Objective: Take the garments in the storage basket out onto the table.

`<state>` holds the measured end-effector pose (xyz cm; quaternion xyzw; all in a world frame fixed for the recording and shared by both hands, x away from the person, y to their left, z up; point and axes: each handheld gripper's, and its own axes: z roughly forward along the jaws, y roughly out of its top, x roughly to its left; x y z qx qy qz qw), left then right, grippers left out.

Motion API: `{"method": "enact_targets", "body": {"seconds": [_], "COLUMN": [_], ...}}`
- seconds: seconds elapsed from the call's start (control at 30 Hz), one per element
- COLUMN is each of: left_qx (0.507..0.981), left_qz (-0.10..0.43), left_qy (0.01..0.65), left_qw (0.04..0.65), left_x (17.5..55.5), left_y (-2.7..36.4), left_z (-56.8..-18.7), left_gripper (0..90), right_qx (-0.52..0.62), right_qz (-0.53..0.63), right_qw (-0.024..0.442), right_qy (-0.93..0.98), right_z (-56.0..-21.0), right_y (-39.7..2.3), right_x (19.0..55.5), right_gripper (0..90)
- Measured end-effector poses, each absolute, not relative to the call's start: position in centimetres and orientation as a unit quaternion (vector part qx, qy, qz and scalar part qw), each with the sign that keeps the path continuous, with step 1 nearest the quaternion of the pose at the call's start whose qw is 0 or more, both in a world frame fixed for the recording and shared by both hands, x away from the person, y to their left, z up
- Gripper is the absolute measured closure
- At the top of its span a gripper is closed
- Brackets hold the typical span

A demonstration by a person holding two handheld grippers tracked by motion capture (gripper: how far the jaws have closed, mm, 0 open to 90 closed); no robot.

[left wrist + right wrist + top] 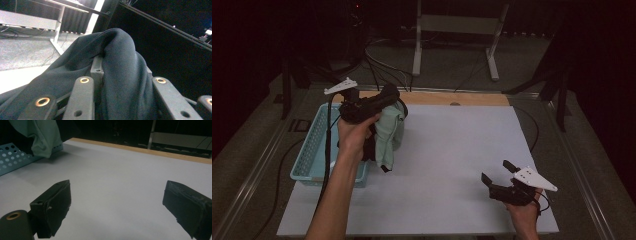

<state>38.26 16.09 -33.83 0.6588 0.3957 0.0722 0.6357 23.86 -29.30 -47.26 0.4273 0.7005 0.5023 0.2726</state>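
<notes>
The left hand-held gripper (384, 102) is up in the air at the near-right corner of the light blue basket (314, 145), its jaws clamped tight on a bundle of clothing: a dark garment (120, 75) draped right over the jaws in the left gripper view, and a pale green garment (388, 132) hanging down with it, its lower end dangling just above the white surface (452, 160). So the pick-up looks done, to my eye: the clothes are lifted clear of the basket and hang over its edge, between it and the open part of the surface. What's left, I'd judge, is carrying them over and laying them down. The right hand-held gripper (504, 180) rests low near the front right corner of the surface, well apart from the clothes, jaws spread wide with nothing between them, as its own view shows plainly. It seems to be waiting its turn, perhaps to help spread or fold.
</notes>
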Motion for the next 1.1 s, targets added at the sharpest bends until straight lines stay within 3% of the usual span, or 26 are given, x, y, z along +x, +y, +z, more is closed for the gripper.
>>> {"method": "enact_targets", "body": {"seconds": [1.1], "left_qx": [0.67], "left_qz": [0.048], "left_qy": [0.375], "left_qw": [0.639], "left_x": [38.9], "left_y": [12.4], "left_z": [-34.0], "left_gripper": [68.9], "right_qx": [0.427], "right_qz": [0.502], "right_qw": [0.272], "right_qy": [0.701], "right_z": [-47.2], "right_y": [-29.4], "right_x": [23.9], "right_gripper": [7.9]}}
